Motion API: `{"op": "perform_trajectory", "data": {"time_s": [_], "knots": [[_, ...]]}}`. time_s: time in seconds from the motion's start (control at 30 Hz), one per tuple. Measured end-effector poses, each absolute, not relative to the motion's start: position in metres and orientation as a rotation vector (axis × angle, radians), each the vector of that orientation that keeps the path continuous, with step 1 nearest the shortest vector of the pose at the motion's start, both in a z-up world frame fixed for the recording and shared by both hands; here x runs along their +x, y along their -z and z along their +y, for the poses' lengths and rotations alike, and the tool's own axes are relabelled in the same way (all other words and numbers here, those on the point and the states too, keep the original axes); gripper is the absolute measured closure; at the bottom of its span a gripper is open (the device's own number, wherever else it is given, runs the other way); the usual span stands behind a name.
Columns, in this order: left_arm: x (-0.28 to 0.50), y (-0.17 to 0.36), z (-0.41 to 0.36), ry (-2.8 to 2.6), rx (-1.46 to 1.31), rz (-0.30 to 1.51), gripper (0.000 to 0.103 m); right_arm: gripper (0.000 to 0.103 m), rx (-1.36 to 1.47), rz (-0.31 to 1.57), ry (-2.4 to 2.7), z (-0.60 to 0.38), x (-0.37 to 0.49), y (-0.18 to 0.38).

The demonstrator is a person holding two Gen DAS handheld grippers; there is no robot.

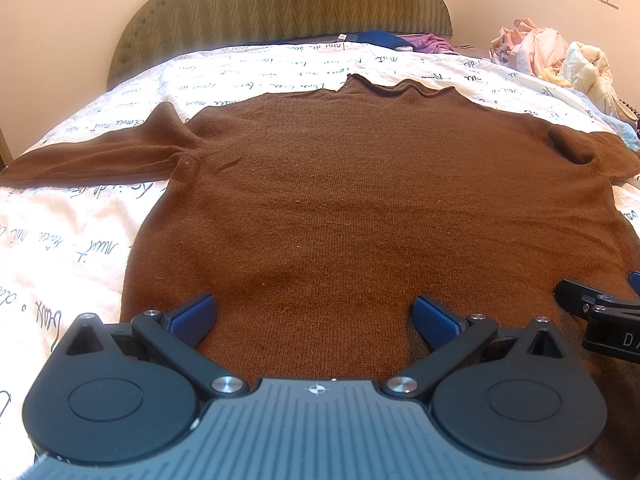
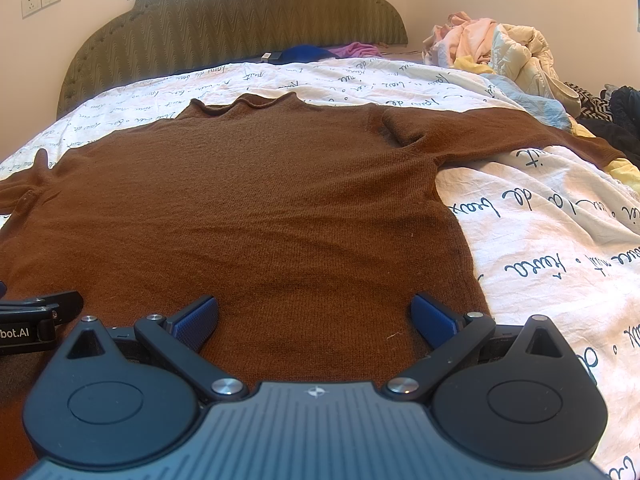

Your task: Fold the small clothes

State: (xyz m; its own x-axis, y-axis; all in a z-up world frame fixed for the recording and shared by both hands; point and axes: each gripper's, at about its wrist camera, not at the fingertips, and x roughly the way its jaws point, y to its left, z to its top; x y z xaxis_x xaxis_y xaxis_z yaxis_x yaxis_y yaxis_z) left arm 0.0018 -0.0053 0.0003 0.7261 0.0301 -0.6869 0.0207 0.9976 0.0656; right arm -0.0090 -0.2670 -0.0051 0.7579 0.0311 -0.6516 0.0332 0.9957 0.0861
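From the left wrist camera, a brown knitted sweater lies flat on a bed, spread over a white sheet printed with dark handwriting. Its collar points toward a green padded headboard with a zigzag weave and a scalloped top, and one sleeve stretches out to the side. The left gripper sits low over the hem end of the sweater with its jaws spread wide and nothing between them; its blue ribbed pads hover at the fabric. Part of the right gripper shows at the edge, just beside it. A heap of pale, crumpled clothes sits at the far corner of the bed. From the right wrist camera, the same sweater fills the middle, its rolled collar wavy and the other sleeve reaching out across the sheet. The right gripper is also wide open and empty over the hem, with the left gripper's black arm near it.
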Motion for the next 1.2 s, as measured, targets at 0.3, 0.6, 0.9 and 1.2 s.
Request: {"op": "perform_trajectory", "data": {"time_s": [0.3,0.6,0.9,1.2], "knots": [[0.002,0.0,-0.005,-0.005,0.07,0.758,0.0,0.0,0.095,0.711,0.001,-0.267,-0.009,0.005],[0.002,0.0,-0.005,-0.005,0.07,0.758,0.0,0.0,0.094,0.711,0.001,-0.267,-0.009,0.005],[0.002,0.0,-0.005,-0.004,0.069,0.757,0.0,0.0,0.095,0.715,-0.017,-0.27,-0.008,-0.001],[0.002,-0.001,-0.005,-0.003,0.066,0.757,0.0,0.0,0.496,0.338,-0.051,-0.432,0.013,-0.058]]}}
